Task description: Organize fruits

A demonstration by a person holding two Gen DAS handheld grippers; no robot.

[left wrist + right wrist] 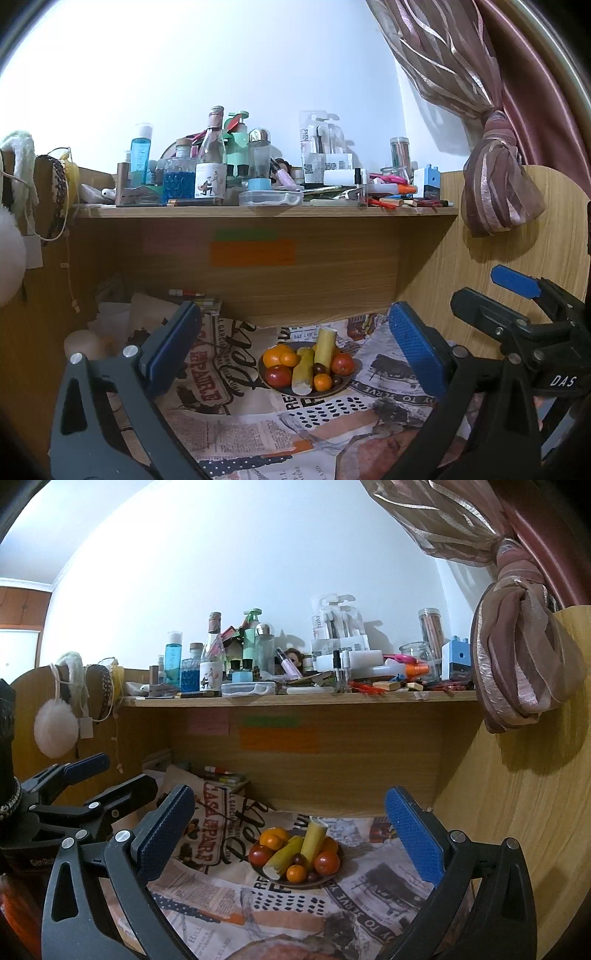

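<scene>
A dark plate (343, 386) of fruit sits on a newspaper-print cloth under the shelf. It holds oranges (279, 355), red tomatoes (277, 375), two pale yellow sugarcane pieces (325, 345) and small dark grapes (319, 368). The plate also shows in the right wrist view (325, 880). My left gripper (295, 347) is open and empty, held back from the plate. My right gripper (290, 830) is open and empty, also short of the plate; it shows at the right of the left wrist view (517, 291). The left gripper shows at the left of the right wrist view (88, 775).
A wooden shelf (266, 211) above is crowded with bottles, jars and pens. Wooden side panels (517, 812) close in both sides. Papers and tubes (188, 294) lie at the back left. A knotted curtain (495, 177) hangs at the right.
</scene>
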